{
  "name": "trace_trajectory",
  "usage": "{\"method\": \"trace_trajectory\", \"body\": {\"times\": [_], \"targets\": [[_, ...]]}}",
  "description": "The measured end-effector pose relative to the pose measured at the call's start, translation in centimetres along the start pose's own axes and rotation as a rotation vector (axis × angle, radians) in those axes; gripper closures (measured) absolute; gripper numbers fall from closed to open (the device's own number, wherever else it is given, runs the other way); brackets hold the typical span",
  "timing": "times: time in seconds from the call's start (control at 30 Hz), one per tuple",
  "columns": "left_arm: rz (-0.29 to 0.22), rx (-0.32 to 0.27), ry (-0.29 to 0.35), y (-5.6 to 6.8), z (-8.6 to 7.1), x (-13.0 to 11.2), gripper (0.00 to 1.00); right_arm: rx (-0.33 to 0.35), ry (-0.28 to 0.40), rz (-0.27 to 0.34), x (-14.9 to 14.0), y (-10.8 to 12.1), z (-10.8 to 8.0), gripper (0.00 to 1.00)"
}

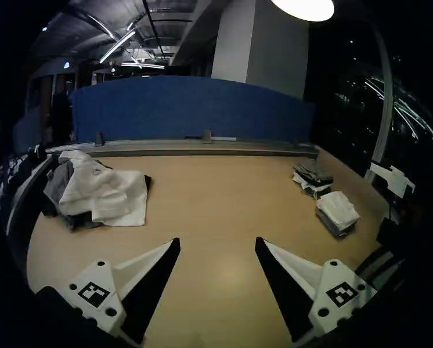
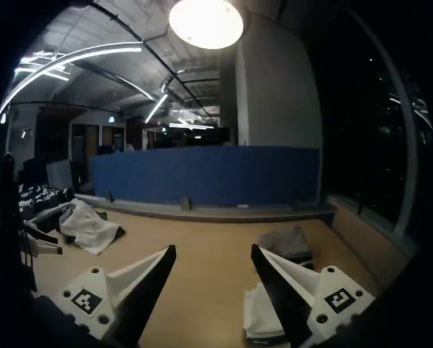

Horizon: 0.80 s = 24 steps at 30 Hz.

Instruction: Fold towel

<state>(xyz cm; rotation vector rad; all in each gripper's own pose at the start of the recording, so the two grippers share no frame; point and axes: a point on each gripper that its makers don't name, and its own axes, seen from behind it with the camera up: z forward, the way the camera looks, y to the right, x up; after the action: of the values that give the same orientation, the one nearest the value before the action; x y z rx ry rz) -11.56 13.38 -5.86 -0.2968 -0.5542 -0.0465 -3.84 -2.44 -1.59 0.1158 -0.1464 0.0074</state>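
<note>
Pale wooden tabletop under one round ceiling lamp; one blue partition along the far edge, one grey pillar behind; one loose heap of towels at mid-left; two folded piles at right: a grey stack and a white-topped stack; left gripper spread wide, holding nothing; right gripper likewise, over bare wood.

One long blue fabric divider panel borders one light wooden tabletop. Before the panel's left end: one loose heap of white and grey towels. Before its right end: two folded piles, one dark grey stack and one white-topped stack. Above the panel: one round ceiling lamp.
</note>
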Motion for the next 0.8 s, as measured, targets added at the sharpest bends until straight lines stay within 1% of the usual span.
{"method": "trace_trajectory", "body": {"times": [0.07,0.1,0.17,0.37,0.5,0.67,0.8], "targets": [[0.001,0.002,0.024,-0.1,0.0,0.6,0.04,-0.018,0.032,0.002,0.7,-0.4,-0.1,0.00],[0.002,0.004,0.033,-0.2,0.0,0.9,0.04,-0.022,0.038,0.002,0.7,-0.6,-0.2,0.00],[0.004,0.006,0.051,-0.3,0.0,1.4,0.04,-0.028,0.040,0.001,0.7,-1.2,-0.2,0.00],[0.023,0.024,0.113,-0.9,0.1,2.9,0.04,-0.012,0.041,0.002,1.0,-2.7,0.0,0.00],[0.031,0.034,0.158,-1.3,0.1,3.8,0.04,-0.002,0.033,0.008,1.3,-3.3,0.1,0.00],[0.040,0.054,0.213,-1.9,0.1,4.7,0.04,0.022,0.010,0.000,1.5,-4.4,0.2,0.00],[0.057,0.085,0.262,-2.6,0.1,5.4,0.04,0.043,-0.017,0.006,1.5,-5.4,0.1,0.00]]}}
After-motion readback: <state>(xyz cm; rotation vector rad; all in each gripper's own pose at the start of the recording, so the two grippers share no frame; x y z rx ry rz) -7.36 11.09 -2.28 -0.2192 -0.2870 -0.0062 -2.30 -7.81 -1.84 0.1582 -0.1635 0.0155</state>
